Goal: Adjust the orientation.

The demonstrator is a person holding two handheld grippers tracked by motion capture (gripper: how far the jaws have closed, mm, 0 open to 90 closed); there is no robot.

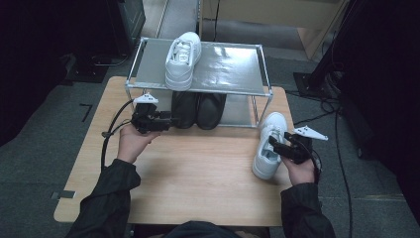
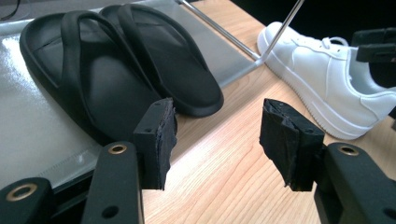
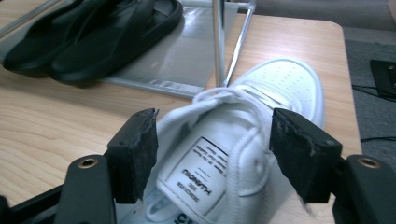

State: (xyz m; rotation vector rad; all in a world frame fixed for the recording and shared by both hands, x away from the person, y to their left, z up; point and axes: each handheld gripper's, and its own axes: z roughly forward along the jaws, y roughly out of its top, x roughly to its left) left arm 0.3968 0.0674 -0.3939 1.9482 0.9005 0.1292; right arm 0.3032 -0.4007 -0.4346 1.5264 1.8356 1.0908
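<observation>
White sneaker on the table: your task shoe (image 1: 268, 147) lies on the wooden table (image 1: 198, 168) at its right side, toe toward the rack's right front leg, heel toward you.
Right tongs: your right gripper (image 1: 280, 147) sits over the sneaker's opening; in the right gripper view the jaws stand wide apart on either side of the tongue and collar (image 3: 219, 158), and you cannot tell from these views whether the pads touch the shoe.
Left tongs: your left gripper (image 1: 167, 120) is wide open and holds nothing; in the left gripper view bare table shows between its pads (image 2: 161, 140).
Left tongs, place: just in front of the black sandals, at the rack's lower shelf on its left side.
Black sandals: the pair (image 1: 198, 109) lies side by side on the lower shelf, toes toward you.
Second sneaker: a matching white shoe (image 1: 182, 60) rests on the top shelf, left of the middle.
Rack: the metal shoe rack (image 1: 233, 67) stands at the far edge of the table.
Hands: your left hand (image 1: 130, 141) and right hand (image 1: 303, 171) grip the tools from below.
</observation>
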